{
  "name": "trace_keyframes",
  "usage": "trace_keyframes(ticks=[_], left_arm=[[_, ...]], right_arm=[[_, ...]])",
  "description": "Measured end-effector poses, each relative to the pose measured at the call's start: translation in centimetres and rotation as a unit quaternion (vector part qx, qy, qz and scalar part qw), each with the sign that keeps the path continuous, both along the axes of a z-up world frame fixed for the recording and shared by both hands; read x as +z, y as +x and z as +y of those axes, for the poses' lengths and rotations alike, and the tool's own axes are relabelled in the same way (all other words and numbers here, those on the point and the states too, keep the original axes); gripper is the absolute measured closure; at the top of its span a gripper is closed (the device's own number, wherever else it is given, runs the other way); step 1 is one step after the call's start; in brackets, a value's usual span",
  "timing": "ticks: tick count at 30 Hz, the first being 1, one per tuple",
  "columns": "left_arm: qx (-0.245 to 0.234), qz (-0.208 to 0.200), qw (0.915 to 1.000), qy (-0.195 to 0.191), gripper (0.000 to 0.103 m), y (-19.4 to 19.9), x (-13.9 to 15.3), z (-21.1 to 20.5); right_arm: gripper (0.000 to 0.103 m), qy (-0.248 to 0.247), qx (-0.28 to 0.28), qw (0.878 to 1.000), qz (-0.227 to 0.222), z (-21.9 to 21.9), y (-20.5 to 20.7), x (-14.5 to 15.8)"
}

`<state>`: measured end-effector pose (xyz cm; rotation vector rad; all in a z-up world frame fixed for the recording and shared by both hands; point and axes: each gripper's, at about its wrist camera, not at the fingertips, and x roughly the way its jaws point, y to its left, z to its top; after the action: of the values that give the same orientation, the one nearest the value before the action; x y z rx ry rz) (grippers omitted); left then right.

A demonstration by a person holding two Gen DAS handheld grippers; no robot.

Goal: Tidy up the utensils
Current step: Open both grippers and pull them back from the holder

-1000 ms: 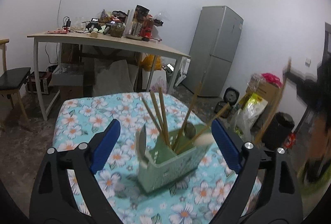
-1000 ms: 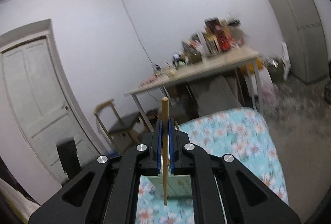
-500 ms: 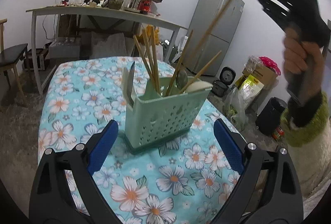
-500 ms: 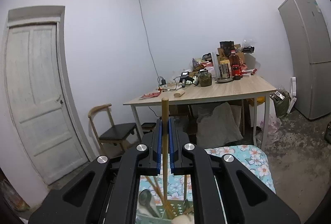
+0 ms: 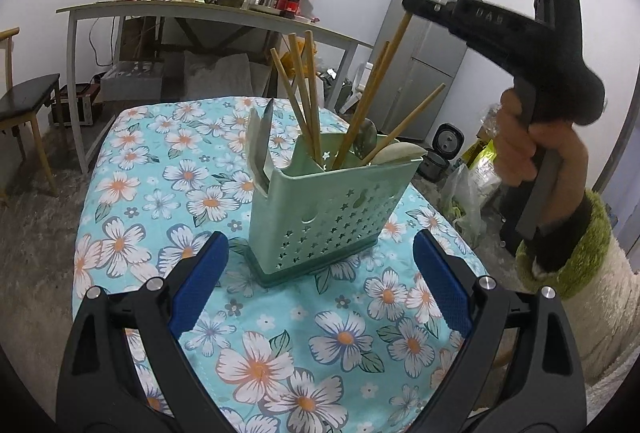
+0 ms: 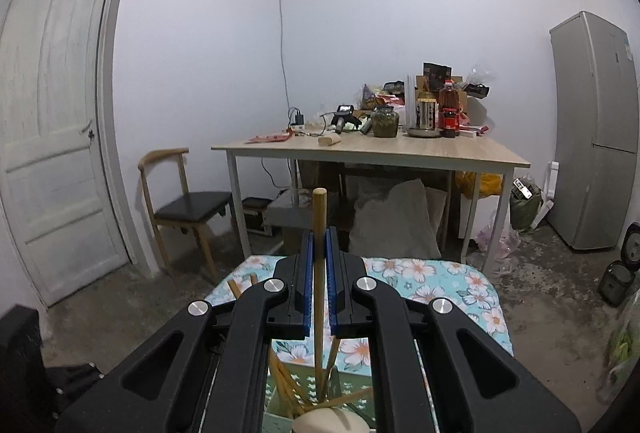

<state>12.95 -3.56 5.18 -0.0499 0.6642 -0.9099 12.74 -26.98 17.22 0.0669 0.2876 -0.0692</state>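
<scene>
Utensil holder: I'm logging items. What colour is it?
Pale green utensil holder with star-shaped holes, clearest in the left wrist view.

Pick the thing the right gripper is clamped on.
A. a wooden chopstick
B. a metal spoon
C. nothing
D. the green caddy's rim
A: the right gripper has its blue pads shut on a wooden chopstick, whose lower end dips into the caddy.

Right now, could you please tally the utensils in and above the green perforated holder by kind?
Wooden chopsticks: 6, one gripped in the right tongs
Spoons: 2, one metal spoon, one cream spoon
Grey-bladed knife: 1
Total: 9, leaving out an unclear pale piece beside the knife
</scene>
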Motion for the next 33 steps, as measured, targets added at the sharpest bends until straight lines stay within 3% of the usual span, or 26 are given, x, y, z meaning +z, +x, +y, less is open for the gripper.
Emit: trace_keyframes(ticks=[4,6,8,17,23,29,33], left_arm=[[0.001,0.001,1.0,0.002,0.013,0.0,0.0,-0.1],[0.003,0.003,1.0,0.001,0.013,-0.1,0.0,0.0],[0.007,0.002,1.0,0.0,0.013,-0.3,0.1,0.1],[0.032,0.002,0.9995,0.004,0.01,-1.5,0.7,0.2],[0.062,-0.017,0.9976,0.024,0.008,-3.2,1.6,-0.4],[0.127,-0.051,0.9869,0.086,0.008,-5.4,1.8,-1.7],[0.181,-0.084,0.9715,0.127,0.008,-6.5,1.8,-2.1]], right_arm=[[0.094,0.002,0.002,1.0,0.027,0.1,0.4,-1.1],[0.072,0.013,0.001,0.999,0.03,-0.2,0.0,-1.1],[0.062,0.023,0.0,1.0,0.021,-0.5,-0.6,-0.9],[0.051,0.077,-0.018,0.997,0.011,-1.9,-7.0,-0.4],[0.032,0.116,-0.054,0.99,0.063,-2.2,-11.8,-3.4],[0.018,0.098,-0.104,0.978,0.155,-1.2,-14.5,-7.9],[0.01,0.083,-0.127,0.969,0.196,-0.8,-15.4,-9.8]])
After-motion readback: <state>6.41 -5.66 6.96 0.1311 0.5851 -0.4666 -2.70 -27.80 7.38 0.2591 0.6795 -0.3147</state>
